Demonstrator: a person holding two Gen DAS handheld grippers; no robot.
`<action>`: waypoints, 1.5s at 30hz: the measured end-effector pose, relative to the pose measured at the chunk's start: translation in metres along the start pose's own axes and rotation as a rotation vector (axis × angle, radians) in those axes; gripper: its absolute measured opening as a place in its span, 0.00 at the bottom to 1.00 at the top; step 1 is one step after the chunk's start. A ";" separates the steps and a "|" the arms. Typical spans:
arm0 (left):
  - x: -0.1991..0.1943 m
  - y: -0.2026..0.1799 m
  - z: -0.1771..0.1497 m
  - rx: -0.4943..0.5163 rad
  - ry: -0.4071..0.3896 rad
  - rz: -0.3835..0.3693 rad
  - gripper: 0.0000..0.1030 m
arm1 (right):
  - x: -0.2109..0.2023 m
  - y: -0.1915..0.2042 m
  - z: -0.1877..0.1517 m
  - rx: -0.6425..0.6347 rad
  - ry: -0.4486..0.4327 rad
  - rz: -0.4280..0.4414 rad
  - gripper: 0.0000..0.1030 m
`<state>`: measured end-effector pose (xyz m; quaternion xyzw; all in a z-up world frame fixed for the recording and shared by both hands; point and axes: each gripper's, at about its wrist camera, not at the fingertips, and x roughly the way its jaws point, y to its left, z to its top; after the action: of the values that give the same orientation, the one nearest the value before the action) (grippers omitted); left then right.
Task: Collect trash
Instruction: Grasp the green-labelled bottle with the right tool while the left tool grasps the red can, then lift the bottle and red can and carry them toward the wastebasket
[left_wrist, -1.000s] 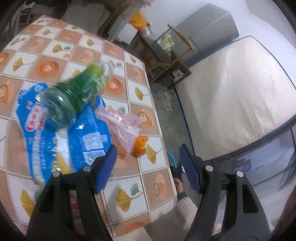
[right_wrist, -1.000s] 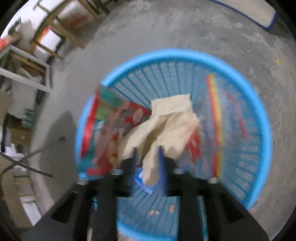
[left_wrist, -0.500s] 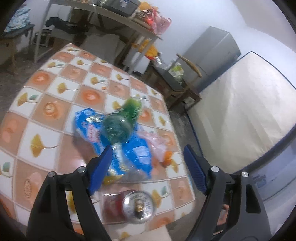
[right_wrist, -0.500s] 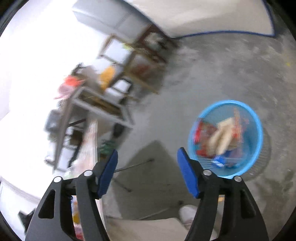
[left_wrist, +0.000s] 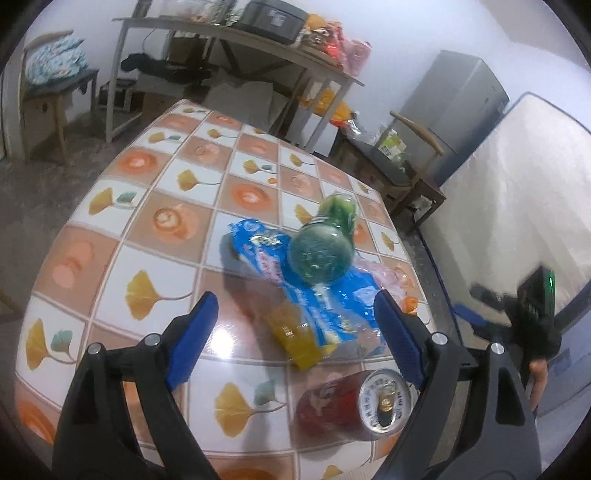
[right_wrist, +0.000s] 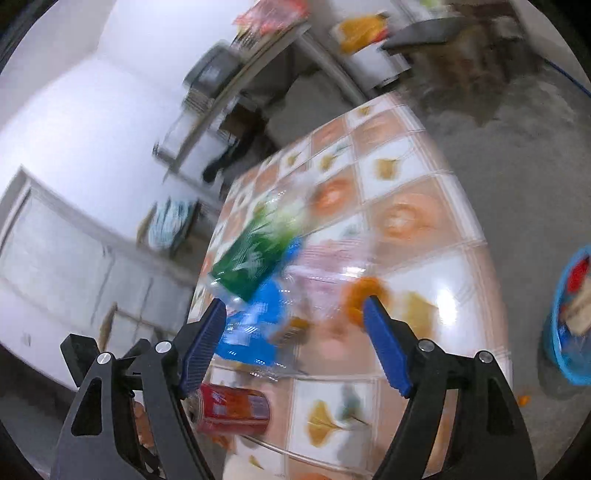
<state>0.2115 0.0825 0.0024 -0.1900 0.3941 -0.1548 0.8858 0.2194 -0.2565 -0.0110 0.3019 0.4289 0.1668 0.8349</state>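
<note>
left gripper (left_wrist: 295, 332) opening, empty, over blue wrapper (left_wrist: 317, 295) mid-frame, right gripper (right_wrist: 295, 343) opening, empty, red can (right_wrist: 232, 408) lower left

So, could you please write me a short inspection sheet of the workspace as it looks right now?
Surface: table under a glossy cloth with a tile and leaf print.
Job's things: green bottle lying on a blue wrapper; yellow packet; red can on its side near the front edge; pink plastic bag; orange peel; blue basket on the floor, already holding trash.
Clutter: nothing seen beyond the trash.
Grippers: left gripper and right gripper both opening, nothing between the jaws.
Cables: nothing seen.
Surroundings: loaded shelf, chair, mattress against the wall.
</note>
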 end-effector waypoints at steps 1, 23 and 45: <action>-0.004 0.006 -0.003 -0.005 -0.005 -0.014 0.80 | 0.011 0.015 0.008 -0.022 0.021 -0.007 0.75; 0.037 -0.052 -0.107 0.506 0.106 -0.086 0.84 | 0.168 0.016 0.095 0.216 0.222 -0.129 0.80; 0.065 -0.076 -0.130 0.628 0.082 0.007 0.60 | 0.236 0.003 0.098 0.304 0.311 -0.097 0.70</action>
<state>0.1452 -0.0398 -0.0848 0.1006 0.3631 -0.2733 0.8851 0.4357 -0.1628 -0.1107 0.3742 0.5866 0.1045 0.7106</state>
